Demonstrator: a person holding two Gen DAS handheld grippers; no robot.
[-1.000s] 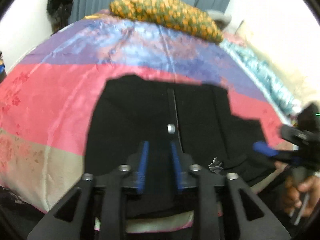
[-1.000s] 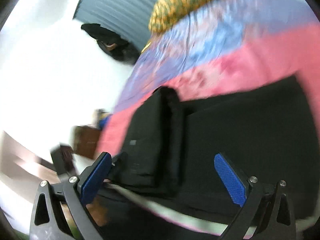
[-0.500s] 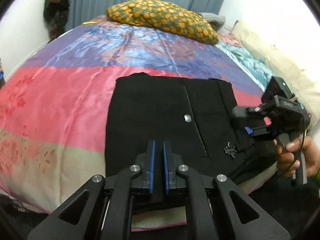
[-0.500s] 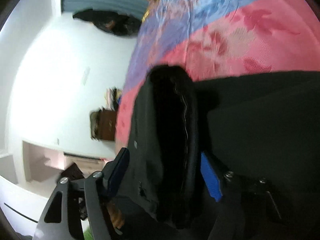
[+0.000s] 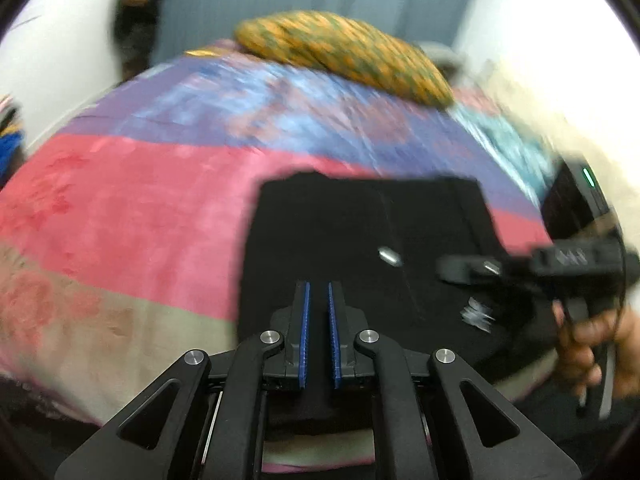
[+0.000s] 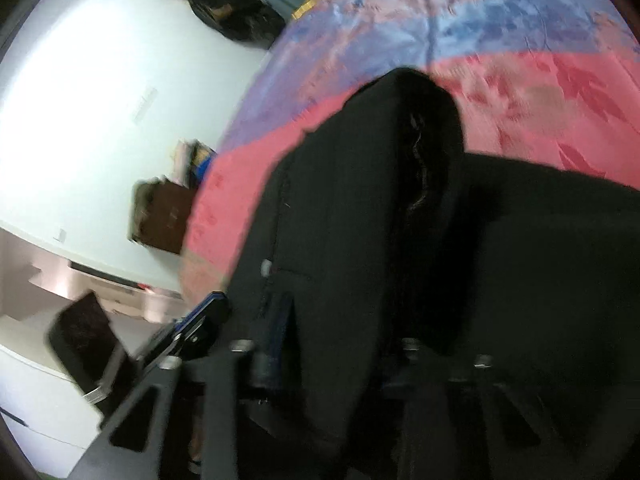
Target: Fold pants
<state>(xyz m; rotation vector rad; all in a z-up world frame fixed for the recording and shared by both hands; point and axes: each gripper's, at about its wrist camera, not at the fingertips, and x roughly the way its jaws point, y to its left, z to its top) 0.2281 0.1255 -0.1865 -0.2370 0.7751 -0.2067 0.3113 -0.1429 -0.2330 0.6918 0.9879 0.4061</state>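
One pair of black pants point(image 5: 360, 248) lies folded on one satin bedspread point(image 5: 120, 208) banded in pink, purple and beige, and the pants show one silver button point(image 5: 390, 257) and one small silver emblem point(image 5: 476, 314). One orange-and-green patterned pillow point(image 5: 344, 54) sits at the far end. Two black two-finger grippers with blue pads are counted, the left gripper point(image 5: 318, 308) and the right gripper point(image 5: 460, 270), plus one bare hand point(image 5: 592, 344).

Dim indoor light, heavy motion blur, blown-out white walls, fisheye-bent dark edges.
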